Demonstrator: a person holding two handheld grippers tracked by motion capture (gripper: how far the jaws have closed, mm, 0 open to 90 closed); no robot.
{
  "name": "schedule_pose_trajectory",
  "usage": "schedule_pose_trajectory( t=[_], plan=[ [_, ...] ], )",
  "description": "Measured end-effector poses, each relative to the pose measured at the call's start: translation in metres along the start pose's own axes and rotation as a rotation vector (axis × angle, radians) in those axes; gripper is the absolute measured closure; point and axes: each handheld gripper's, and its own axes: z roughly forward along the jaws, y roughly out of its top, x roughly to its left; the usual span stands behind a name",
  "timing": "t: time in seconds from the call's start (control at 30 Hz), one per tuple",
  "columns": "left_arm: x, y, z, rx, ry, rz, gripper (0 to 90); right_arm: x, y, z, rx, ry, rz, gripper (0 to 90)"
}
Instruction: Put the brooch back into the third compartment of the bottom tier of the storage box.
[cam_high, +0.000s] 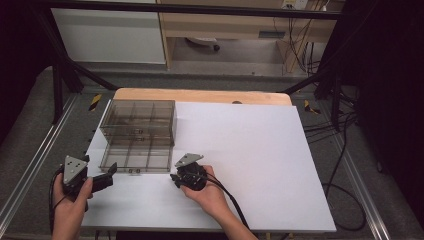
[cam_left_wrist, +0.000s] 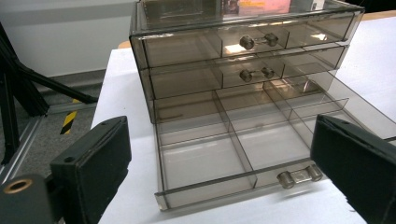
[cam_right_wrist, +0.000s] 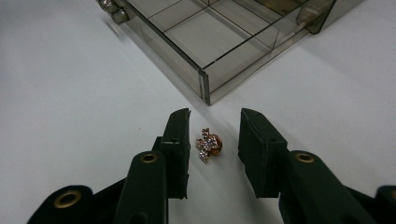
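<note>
A smoky clear drawer cabinet (cam_high: 138, 120) stands at the back left of the white table, its bottom drawer (cam_high: 134, 158) pulled out toward me. In the left gripper view the drawer's (cam_left_wrist: 205, 158) divided compartments look empty, and its knob handle (cam_left_wrist: 299, 176) faces my left gripper (cam_left_wrist: 219, 126), which is open wide just in front of it. A small gold jewelled pin (cam_right_wrist: 208, 144) lies on the table by the drawer's front corner (cam_right_wrist: 204, 84). My right gripper (cam_right_wrist: 215, 119) is low over the table with a jaw on either side of the pin and a gap at each side.
The white table top (cam_high: 250, 150) stretches to the right of the cabinet. The two upper drawers (cam_left_wrist: 247, 42) are closed. Black frame bars and cables (cam_high: 345, 150) run along the floor beside the table.
</note>
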Motion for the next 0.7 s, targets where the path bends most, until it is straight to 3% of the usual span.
schedule_pose_trajectory(
  t=[0.27, 0.5, 0.7],
  plan=[
    [-0.0024, 0.0009, 0.0009, 0.0, -0.008, 0.009, 5.3, 0.0006, -0.0025, 0.0021, 0.003, 0.012, -0.006, 67.2],
    [0.0026, -0.0011, -0.0013, 0.0, -0.005, -0.006, 5.3, 0.003, -0.0027, 0.0023, 0.011, -0.009, -0.043, 70.3],
    [0.0039, -0.0011, 0.002, 0.008, -0.005, -0.013, 5.6, 0.002, -0.0022, 0.002, 0.017, -0.014, -0.039, 76.8]
  ],
)
